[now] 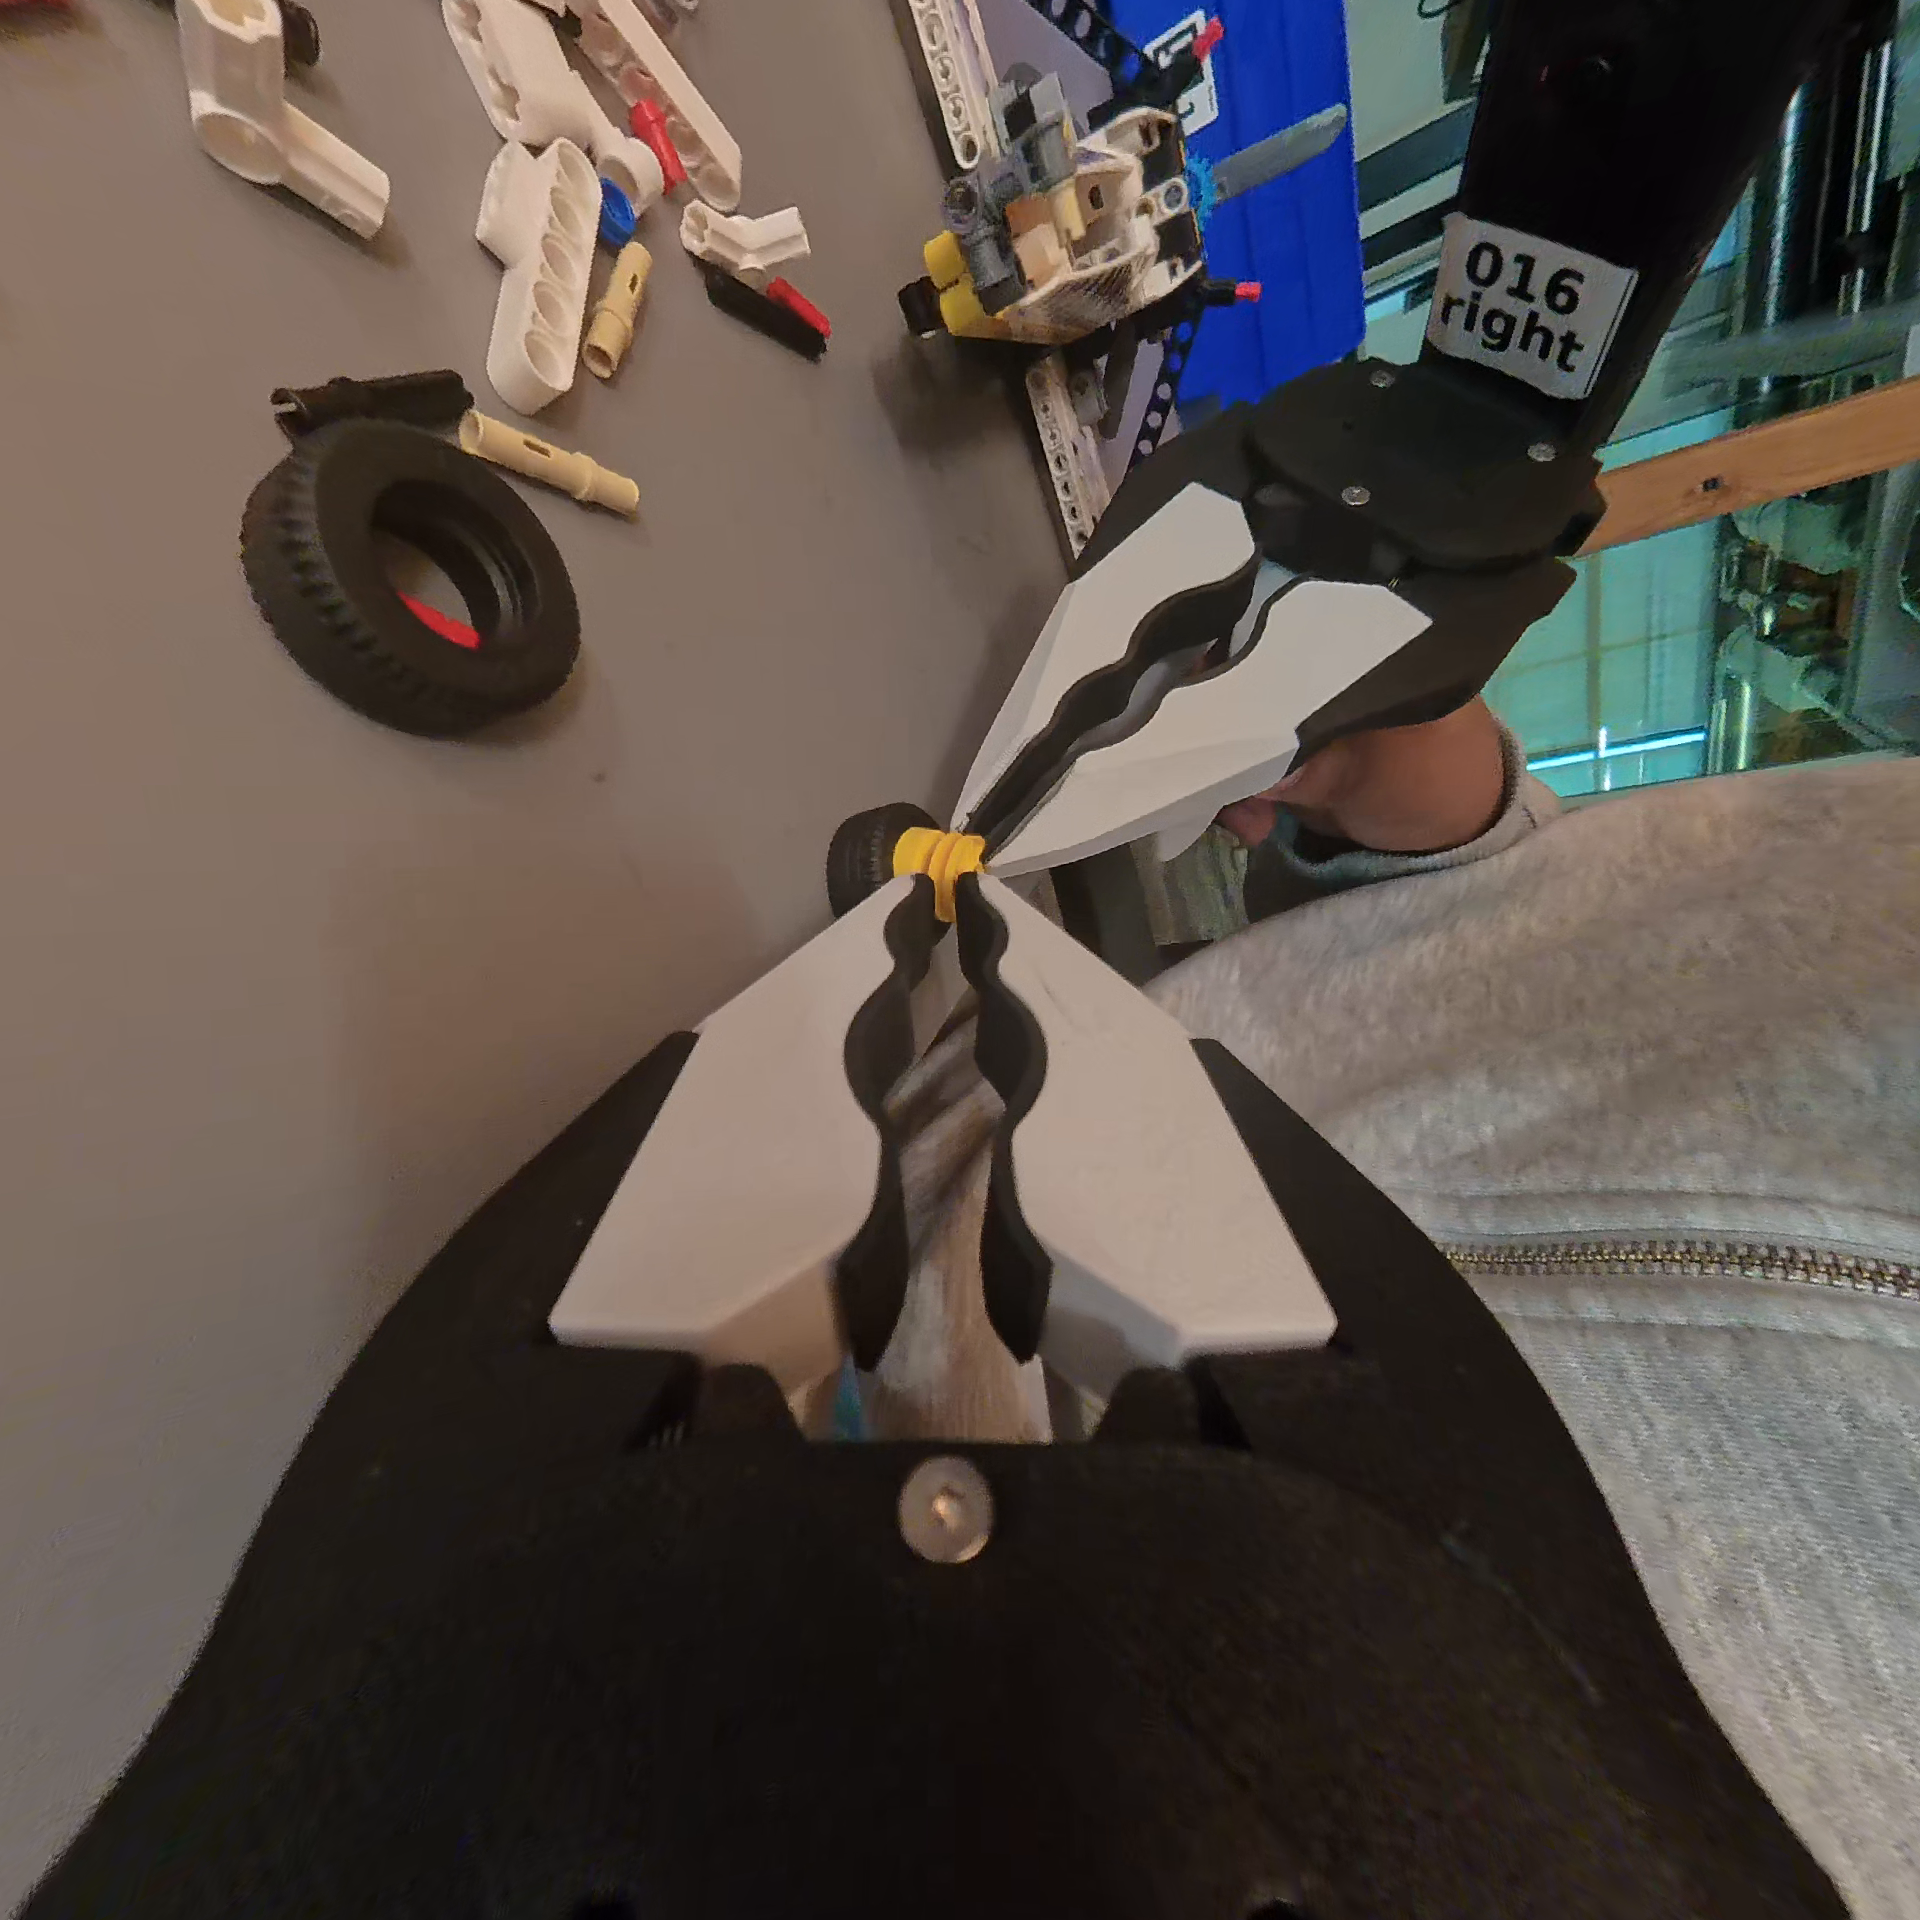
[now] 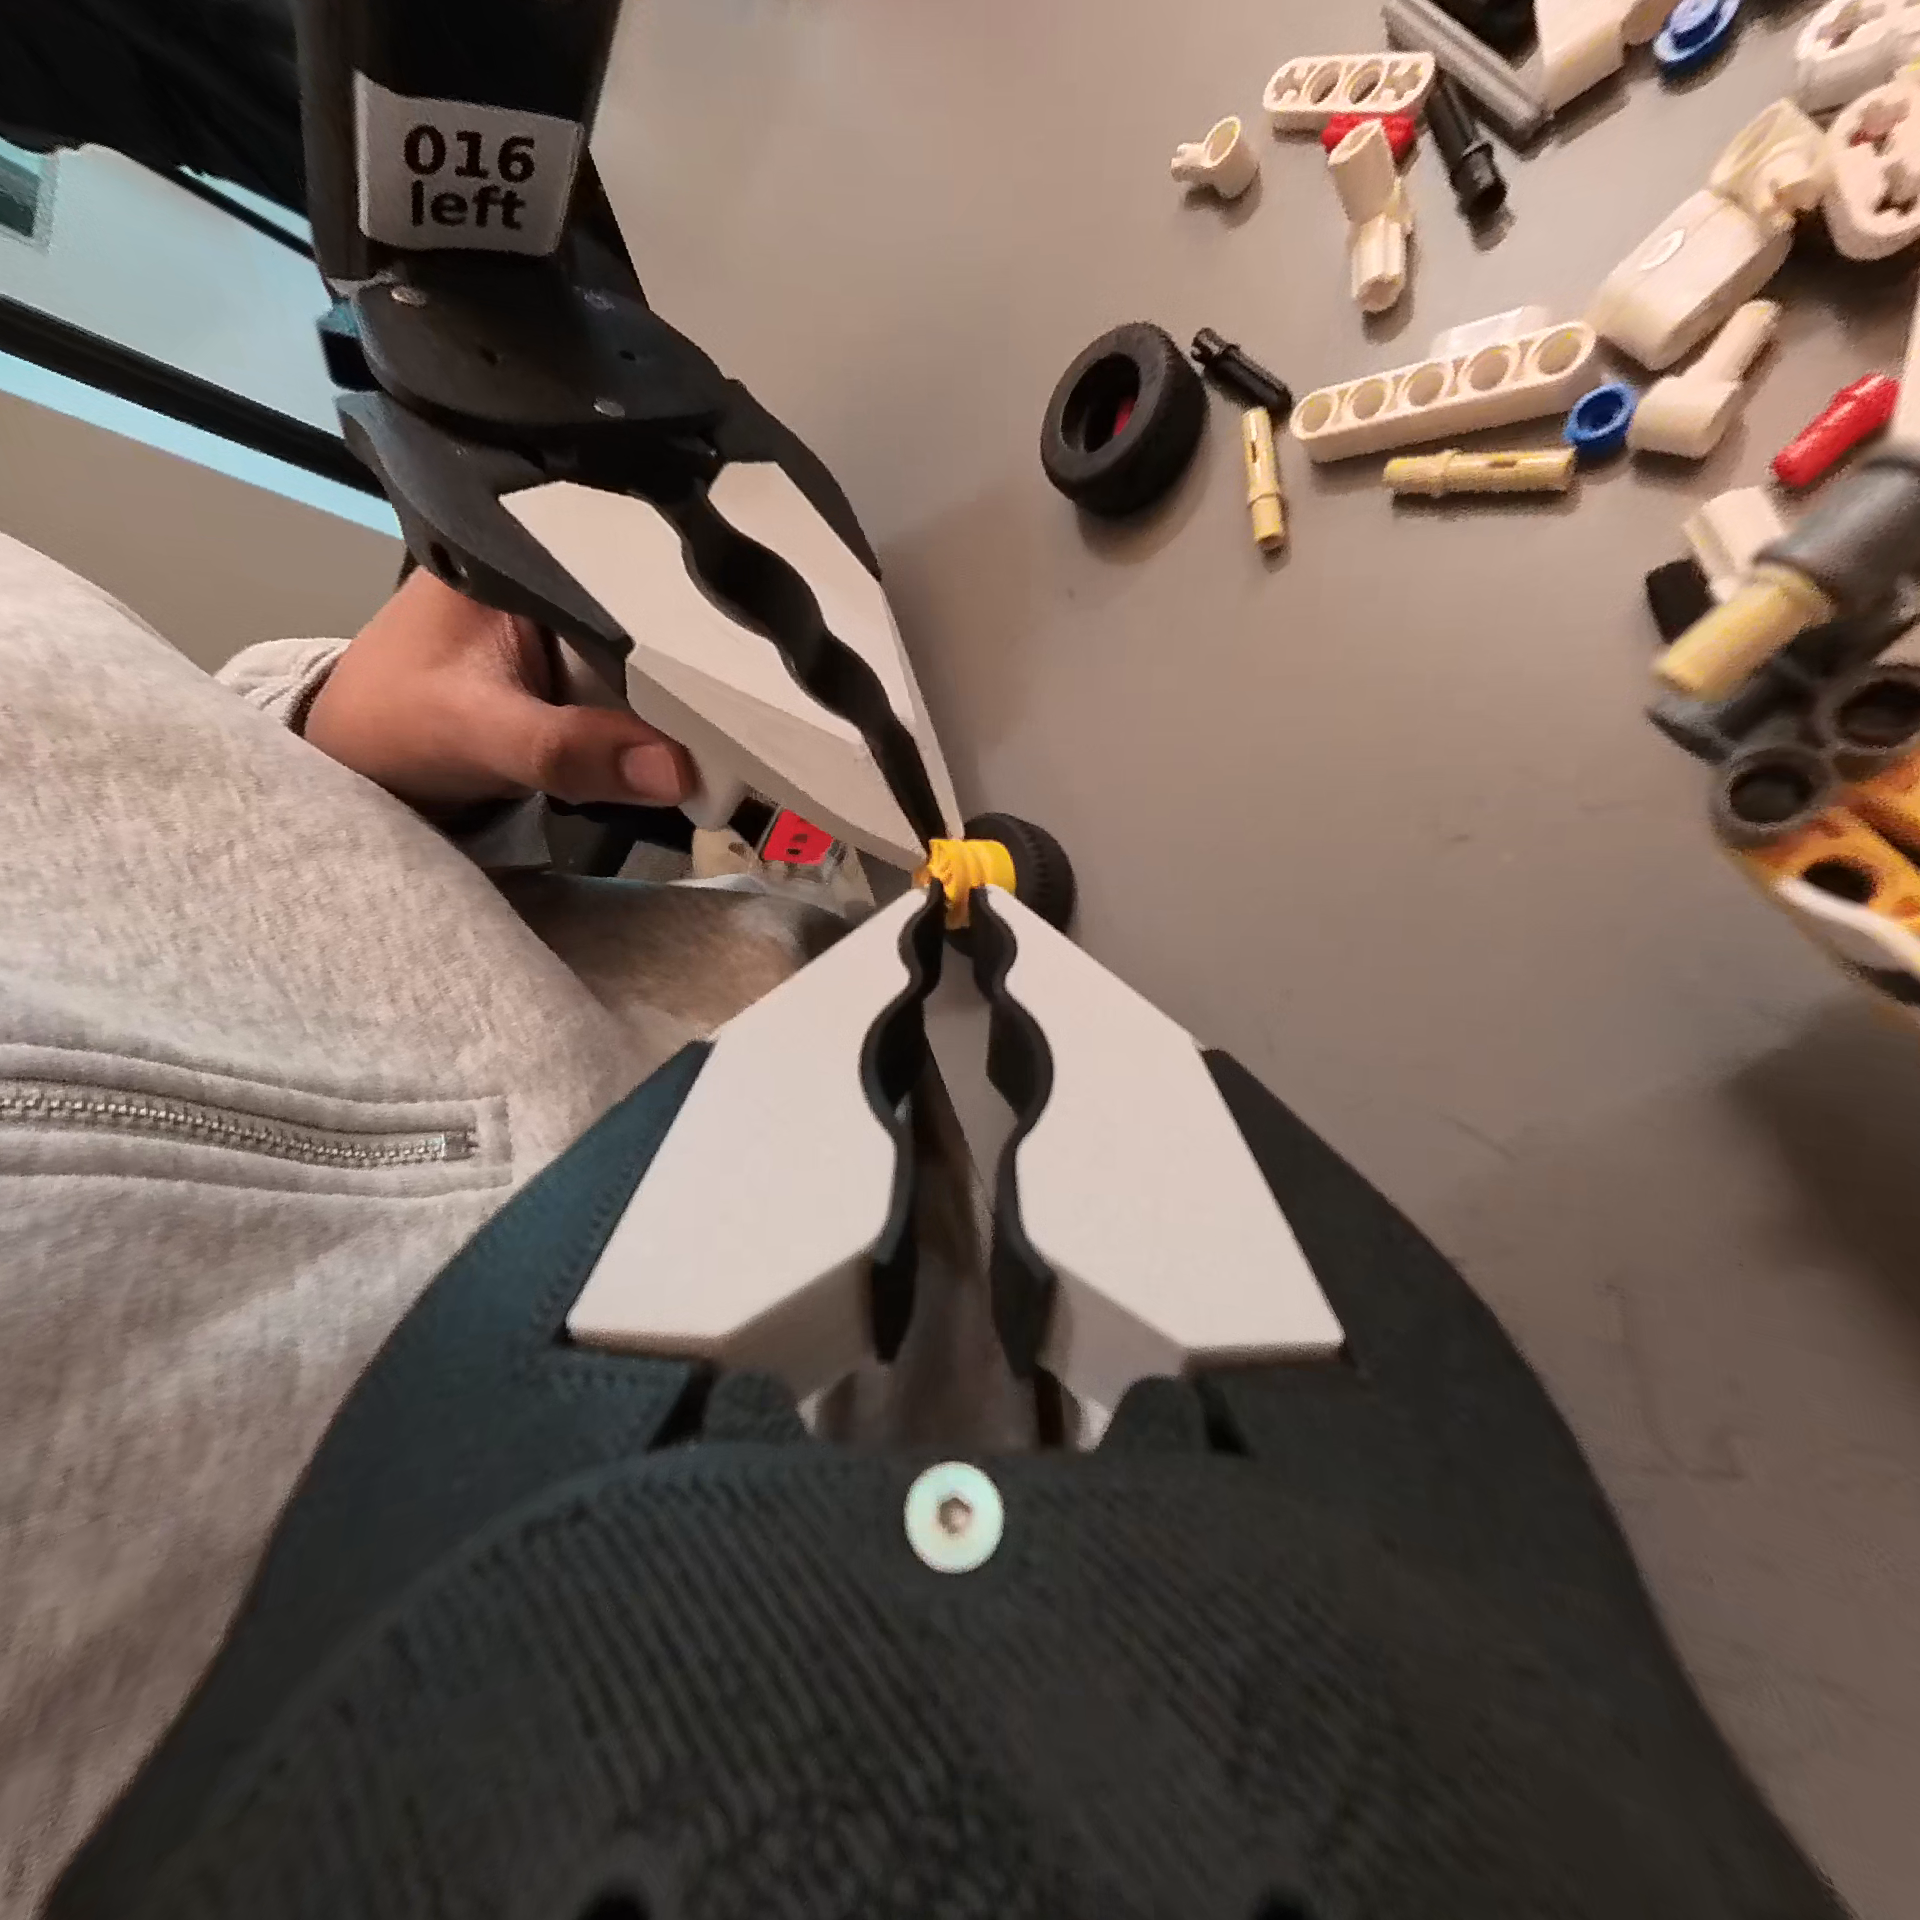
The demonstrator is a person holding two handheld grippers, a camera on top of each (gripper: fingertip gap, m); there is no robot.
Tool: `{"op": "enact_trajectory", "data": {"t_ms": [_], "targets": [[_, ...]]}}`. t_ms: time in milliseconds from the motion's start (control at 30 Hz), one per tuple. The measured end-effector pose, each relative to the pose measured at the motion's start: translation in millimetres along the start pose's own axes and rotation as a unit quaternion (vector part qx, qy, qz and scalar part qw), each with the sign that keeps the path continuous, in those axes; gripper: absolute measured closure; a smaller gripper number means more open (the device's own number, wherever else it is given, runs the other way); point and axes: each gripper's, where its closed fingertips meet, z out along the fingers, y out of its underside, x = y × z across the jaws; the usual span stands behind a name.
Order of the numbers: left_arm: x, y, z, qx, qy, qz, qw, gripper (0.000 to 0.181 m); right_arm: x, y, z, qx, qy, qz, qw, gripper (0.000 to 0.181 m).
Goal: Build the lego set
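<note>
While pinched at the tips of left gripper (image 1: 940, 883) and right gripper (image 2: 961, 896), yellow piece (image 1: 938, 860) held above grey table (image 1: 312, 935). Small black wheel (image 1: 862, 857) just behind it. Both sets of jaws narrow, clamped on that piece.

yellow bush (image 1: 938, 858), black tyre (image 1: 410, 582), grey table (image 1: 727, 623)

Small black wheel (image 1: 864, 858) mostly hidden behind yellow piece (image 1: 938, 858) and fingertips. Right wrist view: partly built model (image 2: 1797, 748) at 3 o'clock blurred, cut by frame edge. Red piece (image 1: 442, 627) inside big tyre (image 1: 407, 566) half hidden, kind unclear. Left wrist view: white parts at 12 o'clock cropped.
</note>
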Motion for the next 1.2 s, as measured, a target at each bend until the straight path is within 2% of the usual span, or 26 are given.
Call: {"op": "enact_trajectory", "data": {"t_ms": [533, 900, 1200], "targets": [[-1.6, -1.0, 0.3, 0.011, -0.001, 0.018, 1.0, 0.181, 1.3, 0.0, 2.3, -0.047, 0.019, 0.011, 0.999, 0.18], [-1.9, -1.8, 0.4, 0.022, -0.011, 0.043, 0.999, 0.181, 2.5, -1.0, 4.1, -0.084, 0.101, -0.055, 0.99, 0.178], [-3.7, -4.9, 0.1, 0.044, 0.001, 0.045, 0.998, 0.181, 3.8, -3.0, 5.4, -0.085, 0.127, -0.093, 0.984, 0.177]]}}
